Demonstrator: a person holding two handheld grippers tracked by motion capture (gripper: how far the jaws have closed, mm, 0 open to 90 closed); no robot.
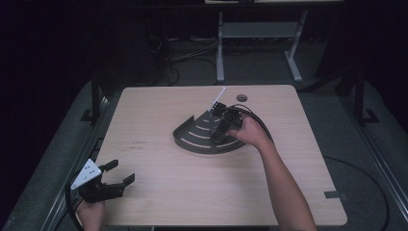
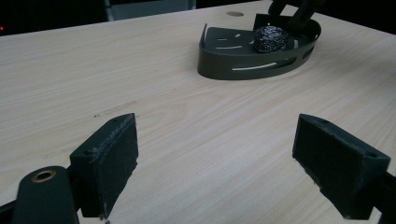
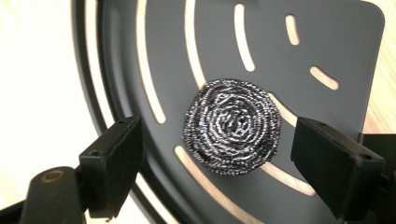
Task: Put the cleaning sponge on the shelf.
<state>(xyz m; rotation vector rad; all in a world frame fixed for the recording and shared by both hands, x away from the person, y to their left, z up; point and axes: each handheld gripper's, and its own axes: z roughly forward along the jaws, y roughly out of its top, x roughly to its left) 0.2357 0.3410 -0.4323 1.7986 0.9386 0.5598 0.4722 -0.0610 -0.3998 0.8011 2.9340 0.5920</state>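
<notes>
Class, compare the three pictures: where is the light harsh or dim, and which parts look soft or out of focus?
High view: dim, the room black around the lit table. Left gripper view: even light, near jaws soft, the scouring pad in the corner tray small but clear. Right gripper view: table washed out at left, pad sharp, jaws blurred.

Count: 1 light wood table (image 1: pixel 192 192). On it 1 dark grey metal corner tray w/ curved slots (image 2: pixel 233 63), fan-shaped. In the tray 1 round steel-wire scouring pad (image 3: pixel 232 125), coiled. 2 black two-jaw grippers: 1 left gripper (image 1: pixel 118 175), 1 right gripper (image 3: pixel 215 154). 2 hands of 1 person, approx. nothing more on table.
</notes>
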